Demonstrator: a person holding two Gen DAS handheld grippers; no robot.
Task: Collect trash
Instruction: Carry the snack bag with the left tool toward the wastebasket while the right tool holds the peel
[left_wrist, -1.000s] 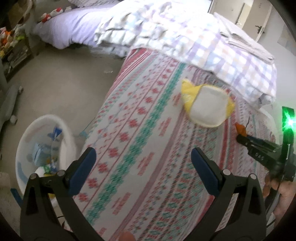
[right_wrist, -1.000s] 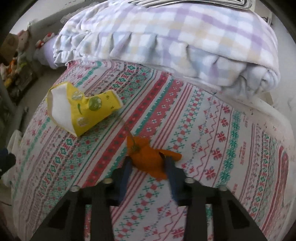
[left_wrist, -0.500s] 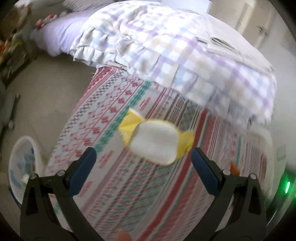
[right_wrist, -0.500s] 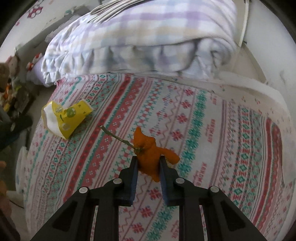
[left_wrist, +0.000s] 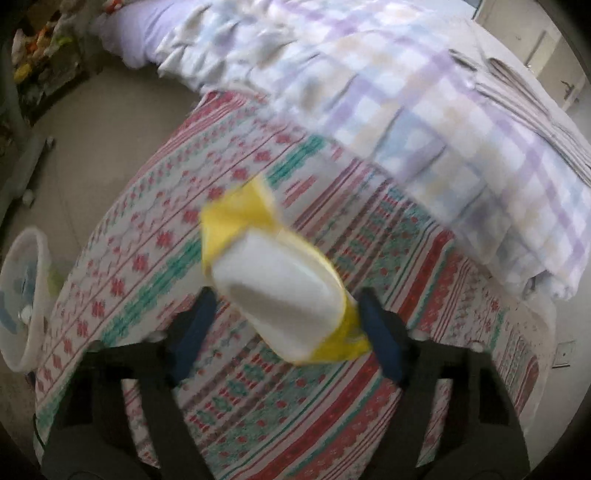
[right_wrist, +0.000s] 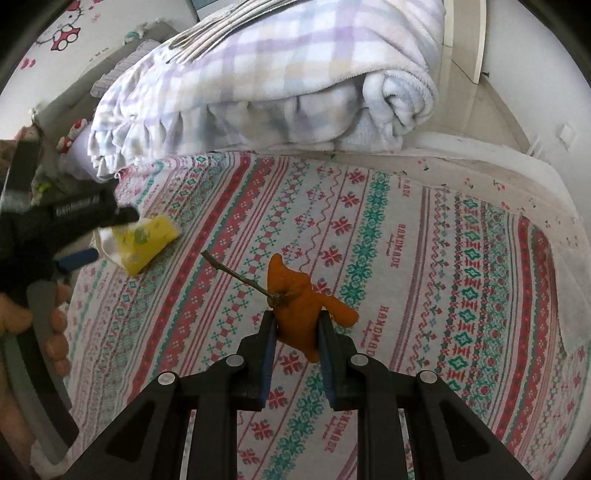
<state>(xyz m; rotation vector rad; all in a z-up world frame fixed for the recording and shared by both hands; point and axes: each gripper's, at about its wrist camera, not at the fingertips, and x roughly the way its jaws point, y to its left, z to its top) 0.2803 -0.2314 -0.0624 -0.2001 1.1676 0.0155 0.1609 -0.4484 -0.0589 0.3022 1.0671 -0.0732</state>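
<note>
Left wrist view: one yellow wrapper (left_wrist: 280, 280), white inside, lying on the patterned bed sheet (left_wrist: 155, 258) between the two fingers of the left gripper (left_wrist: 284, 332).
Left gripper state: jaws part-way apart and just been closing in; right pad at the wrapper's edge, left pad clear of it, no firm clamp seen; picture blurred.
Right wrist view: one orange peel (right_wrist: 301, 306) with one short twig attached.
Right gripper (right_wrist: 297, 332) state: clamped on the orange peel, which is held above the sheet.
Trash count: two pieces, the wrapper and the peel.
Bin count: one white bin (left_wrist: 22, 295) on the floor at the bed's left edge, holding some litter.
Bedding count: one checked blanket (left_wrist: 424, 110) heaped at the sheet's far side.
Person: one hand (right_wrist: 33, 325) on the left tool's handle.
Change from earlier: wrapper was well ahead of the wide-open left fingers, now between them; peel sits higher off the sheet.
</note>
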